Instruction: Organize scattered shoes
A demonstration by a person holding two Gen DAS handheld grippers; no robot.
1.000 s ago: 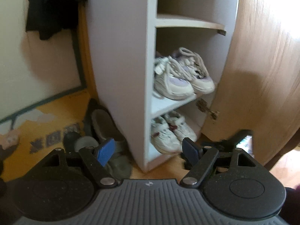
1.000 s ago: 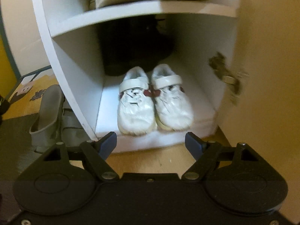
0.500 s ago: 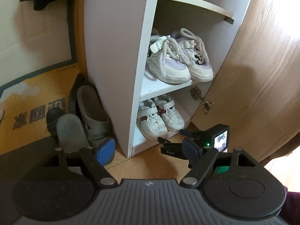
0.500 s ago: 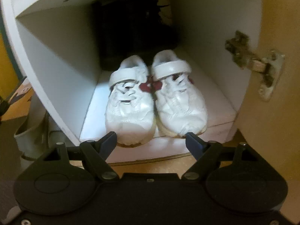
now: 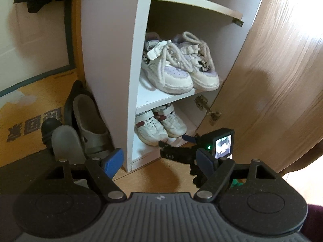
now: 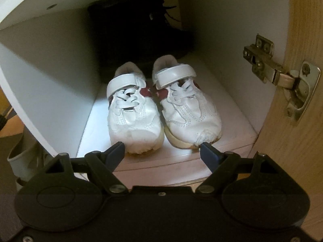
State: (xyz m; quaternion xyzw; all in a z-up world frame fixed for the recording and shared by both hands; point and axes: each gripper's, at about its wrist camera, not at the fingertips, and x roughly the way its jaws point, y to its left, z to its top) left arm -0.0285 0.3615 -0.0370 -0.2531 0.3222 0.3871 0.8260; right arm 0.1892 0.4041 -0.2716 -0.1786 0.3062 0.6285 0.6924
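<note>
At the cabinet's bottom shelf [image 6: 232, 141], the right gripper [image 6: 162, 148], jaws spread and empty, sits just before the toes of the white strap sneakers [image 6: 161, 109]; advancing could likely shove the pair back against the dark boots [image 6: 137, 32].

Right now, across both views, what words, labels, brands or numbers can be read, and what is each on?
"回" (likely): large dark character on the yellow floor mat, seen upside down; its neighbours cannot be read.
Small dark print near the mat's border: too small to read.
White marking on the right gripper body, in the left wrist view: too blurred.
White shoes: no text visible.
</note>
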